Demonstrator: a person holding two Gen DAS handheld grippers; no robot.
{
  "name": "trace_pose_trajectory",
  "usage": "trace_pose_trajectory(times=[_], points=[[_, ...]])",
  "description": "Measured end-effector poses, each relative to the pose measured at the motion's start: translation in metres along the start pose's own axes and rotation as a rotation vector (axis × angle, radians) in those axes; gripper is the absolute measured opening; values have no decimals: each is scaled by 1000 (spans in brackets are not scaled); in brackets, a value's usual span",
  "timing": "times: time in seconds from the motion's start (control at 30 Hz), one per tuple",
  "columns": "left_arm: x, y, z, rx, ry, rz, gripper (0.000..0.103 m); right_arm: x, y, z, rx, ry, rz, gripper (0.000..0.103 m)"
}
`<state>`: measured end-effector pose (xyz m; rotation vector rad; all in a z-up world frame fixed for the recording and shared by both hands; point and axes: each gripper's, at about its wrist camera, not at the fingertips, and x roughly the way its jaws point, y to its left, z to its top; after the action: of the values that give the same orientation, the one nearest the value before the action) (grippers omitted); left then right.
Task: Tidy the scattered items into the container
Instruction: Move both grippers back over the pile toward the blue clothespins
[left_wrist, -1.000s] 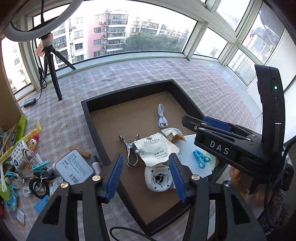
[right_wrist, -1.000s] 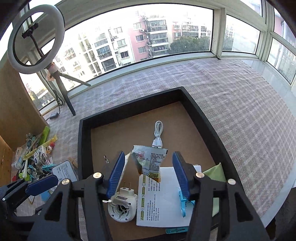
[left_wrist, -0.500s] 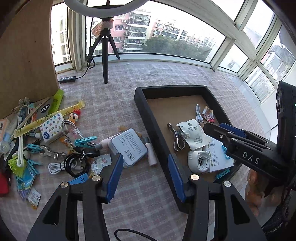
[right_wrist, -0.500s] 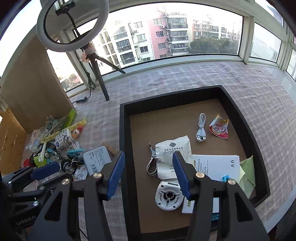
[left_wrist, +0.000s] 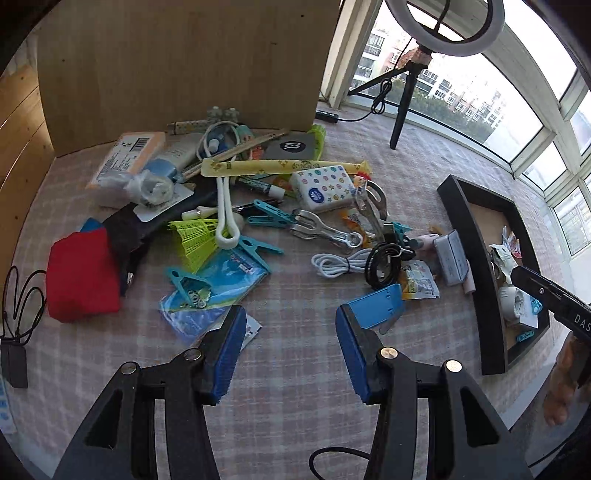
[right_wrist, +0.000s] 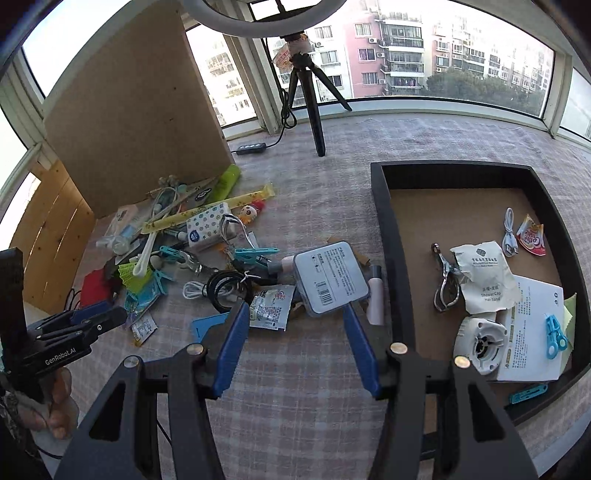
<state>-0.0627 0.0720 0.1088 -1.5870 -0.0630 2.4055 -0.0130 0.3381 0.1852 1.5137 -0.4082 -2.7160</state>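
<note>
The left tool (left_wrist: 291, 350) hangs open and empty over the checked cloth on the table (left_wrist: 295, 387), just short of the scattered pile: a red pouch (left_wrist: 83, 275), a green shuttlecock (left_wrist: 195, 240), teal clothes pegs (left_wrist: 266, 218) and a coiled white cable (left_wrist: 336, 264). The right tool (right_wrist: 295, 347) is also open with nothing between its pads, near a grey-blue box (right_wrist: 330, 278) lying just left of the black tray (right_wrist: 391, 236). That tray already holds a white adapter (right_wrist: 478, 341), a shower cap packet (right_wrist: 484, 275) and a leaflet (right_wrist: 532, 332).

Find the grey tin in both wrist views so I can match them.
Left wrist: grey tin at right of centre, seen edge-on, just left of the black tray.
Right wrist: grey tin at centre, barcode side up, above the open jaws.
Shared landmark: coiled black cable beside it.
</note>
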Motion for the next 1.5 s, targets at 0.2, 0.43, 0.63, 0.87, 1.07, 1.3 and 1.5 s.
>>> trace_pose_trajectory(times=[0.2, 0.43, 0.63, 0.87, 1.07, 1.3, 1.5], points=[[-8, 82, -10, -118, 8, 47, 47, 19, 50, -6, -62, 32, 22, 49], [-1, 106, -10, -190, 17, 35, 47, 48, 114, -2, -204, 74, 66, 41], [17, 93, -5, -241, 37, 8, 48, 74, 157, 4, -369, 104, 105, 41], [41, 84, 1, -309, 75, 22, 49, 114, 184, 8, -539, 159, 133, 41], [61, 88, 6, -370, 116, 31, 49, 148, 197, 12, -597, 209, 172, 41], [74, 87, 10, -370, 141, 49, 49, 176, 203, 16, -586, 242, 178, 41], [82, 86, 12, -355, 150, 75, 49, 190, 208, 23, -575, 253, 180, 39]])
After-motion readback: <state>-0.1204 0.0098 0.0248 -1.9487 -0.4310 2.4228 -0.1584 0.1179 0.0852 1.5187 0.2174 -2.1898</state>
